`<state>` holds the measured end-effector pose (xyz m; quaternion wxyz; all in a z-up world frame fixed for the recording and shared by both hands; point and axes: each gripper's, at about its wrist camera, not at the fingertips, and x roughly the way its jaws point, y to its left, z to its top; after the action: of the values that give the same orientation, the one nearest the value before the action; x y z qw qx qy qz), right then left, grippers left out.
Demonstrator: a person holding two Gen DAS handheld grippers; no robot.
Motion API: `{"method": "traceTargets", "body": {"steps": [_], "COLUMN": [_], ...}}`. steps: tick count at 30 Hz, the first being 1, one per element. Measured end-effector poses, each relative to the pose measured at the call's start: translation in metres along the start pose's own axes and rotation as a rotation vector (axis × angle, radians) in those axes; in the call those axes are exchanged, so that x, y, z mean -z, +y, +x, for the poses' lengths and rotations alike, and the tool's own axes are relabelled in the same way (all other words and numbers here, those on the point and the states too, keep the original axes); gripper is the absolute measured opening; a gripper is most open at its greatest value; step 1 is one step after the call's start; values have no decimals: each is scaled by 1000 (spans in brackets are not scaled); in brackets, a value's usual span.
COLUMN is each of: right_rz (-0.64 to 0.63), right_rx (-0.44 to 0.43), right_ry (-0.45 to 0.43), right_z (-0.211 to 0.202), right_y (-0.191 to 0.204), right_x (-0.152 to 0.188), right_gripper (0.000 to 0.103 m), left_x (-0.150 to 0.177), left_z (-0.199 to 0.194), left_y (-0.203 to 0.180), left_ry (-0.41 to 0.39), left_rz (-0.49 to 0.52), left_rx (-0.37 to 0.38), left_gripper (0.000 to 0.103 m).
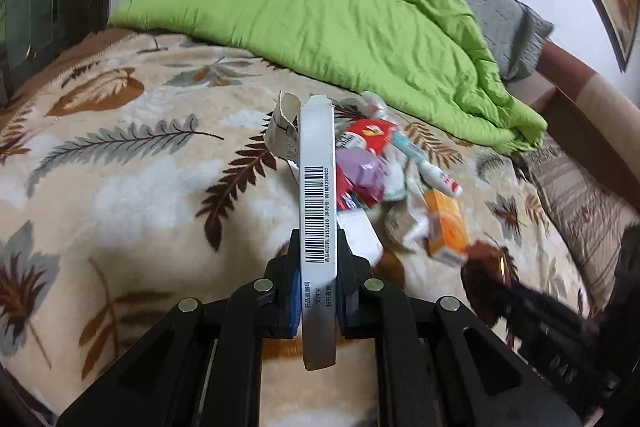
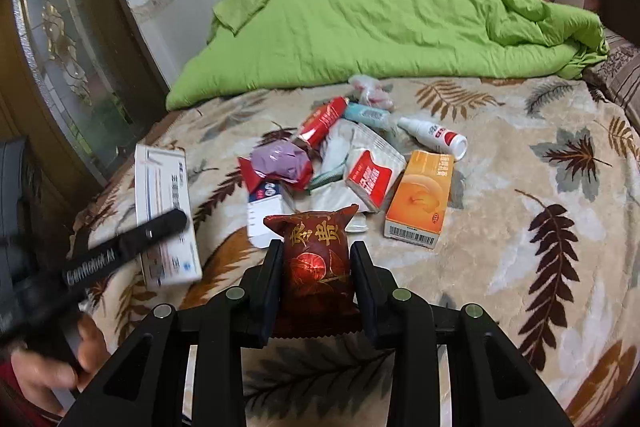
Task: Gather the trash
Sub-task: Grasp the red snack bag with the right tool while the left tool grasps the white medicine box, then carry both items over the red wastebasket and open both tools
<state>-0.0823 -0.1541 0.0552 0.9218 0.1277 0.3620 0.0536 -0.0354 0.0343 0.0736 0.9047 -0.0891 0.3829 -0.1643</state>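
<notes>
Clamped edge-on in the left tool (image 1: 318,291), a flat white cardboard box (image 1: 318,211) tilts down over the leaf-patterned blanket (image 1: 140,179). Right tool (image 2: 316,291), also angled down, pinches a dark red foil snack packet (image 2: 316,259).

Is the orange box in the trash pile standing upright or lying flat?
Lying flat. The orange box rests on its broad face on the leaf-print blanket, barcode end toward the right wrist camera.

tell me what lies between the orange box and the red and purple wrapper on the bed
A white pouch with a red label, lying between the orange box and the wrapper; clearest in the right wrist view.
</notes>
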Motion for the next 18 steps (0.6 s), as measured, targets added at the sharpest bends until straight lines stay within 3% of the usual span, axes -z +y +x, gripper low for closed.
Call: {"method": "traceTargets", "body": {"steps": [7, 18], "right_rz": [-21, 14], "right_rx": [-3, -5], "right_ry": [-31, -20], "right_z": [-8, -3], "right_y": [8, 1], "right_x": [3, 2], "right_gripper": [36, 36], "left_x": [13, 18], "left_z": [-10, -1], "left_y": [-18, -20], "left_ry": [-54, -35], "left_rz": [103, 119], "left_rx": [-24, -27], "left_gripper": [12, 12]}}
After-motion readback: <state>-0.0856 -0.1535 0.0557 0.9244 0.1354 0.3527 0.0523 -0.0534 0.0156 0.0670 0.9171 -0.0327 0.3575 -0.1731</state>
